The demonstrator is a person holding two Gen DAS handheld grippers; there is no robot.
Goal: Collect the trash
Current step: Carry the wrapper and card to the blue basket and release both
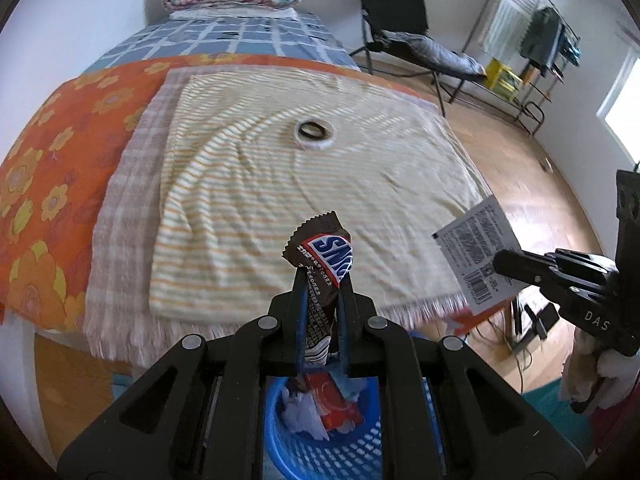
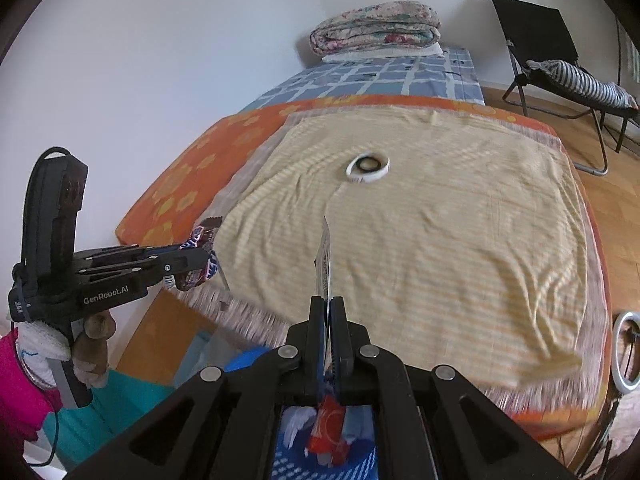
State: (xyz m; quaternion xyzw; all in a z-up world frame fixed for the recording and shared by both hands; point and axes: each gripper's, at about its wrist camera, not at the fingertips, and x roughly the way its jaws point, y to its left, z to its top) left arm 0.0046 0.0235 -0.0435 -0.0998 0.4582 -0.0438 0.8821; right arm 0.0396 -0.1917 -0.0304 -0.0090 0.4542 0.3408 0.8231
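A Snickers wrapper (image 1: 322, 256) is pinched between the nearly closed fingers of the left gripper (image 1: 323, 276), and a flat white sachet (image 1: 478, 252) is clamped edge-on in the fully closed right gripper (image 2: 328, 300). Both are held over the near edge of the bed (image 2: 400, 240), directly above the blue basket (image 1: 340, 452) already holding trash. Each piece is best lowered to the basket's mouth before release, since light wrappers may drift. 1 tape roll (image 2: 368, 166) remains far on the striped towel (image 1: 280, 184).

brown snickers wrapper (image 1: 320, 256) upright; white packet (image 1: 478, 250) tilted; tape ring (image 1: 314, 133) flat on blanket.
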